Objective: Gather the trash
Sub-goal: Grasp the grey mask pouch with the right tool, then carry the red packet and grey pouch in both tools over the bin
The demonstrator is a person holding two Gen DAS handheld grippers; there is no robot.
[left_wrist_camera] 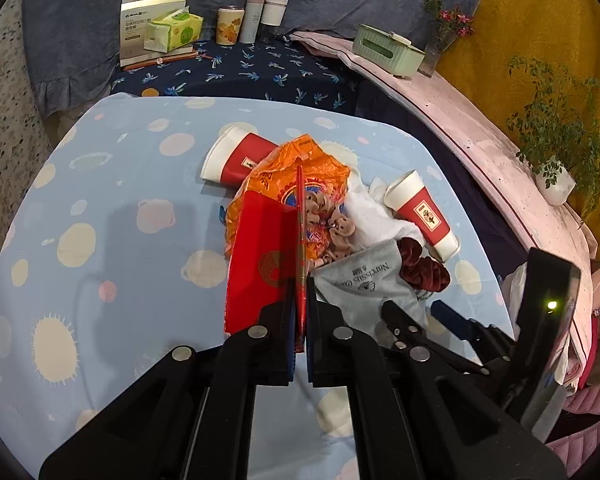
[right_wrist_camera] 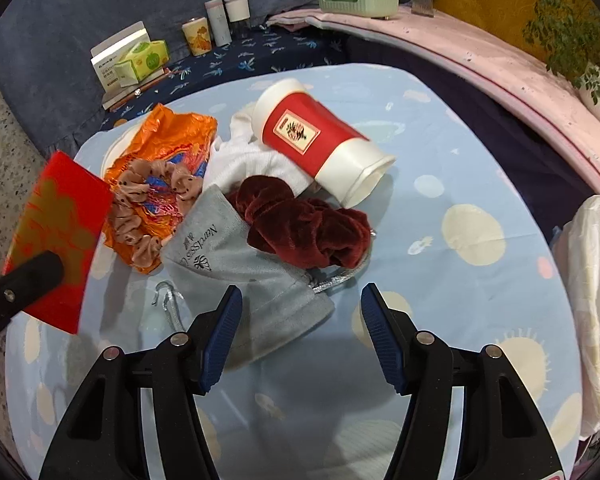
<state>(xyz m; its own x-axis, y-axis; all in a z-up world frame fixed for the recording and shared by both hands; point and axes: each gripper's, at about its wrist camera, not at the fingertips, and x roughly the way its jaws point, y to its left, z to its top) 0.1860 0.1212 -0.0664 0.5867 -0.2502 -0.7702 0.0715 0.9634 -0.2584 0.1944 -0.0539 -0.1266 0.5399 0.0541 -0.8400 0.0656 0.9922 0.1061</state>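
On L tool (left_wrist_camera: 299,292), red envelope (left_wrist_camera: 260,256), edge-on

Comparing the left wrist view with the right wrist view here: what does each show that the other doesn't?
Only the left wrist view shows the left gripper shut on the red envelope, and a second paper cup lying behind the orange wrapper. Only the right wrist view shows the right gripper open over the grey pouch, nothing between its fingers. Both show envelope, wrapper, pouch, dark red scrunchie and one toppled cup.
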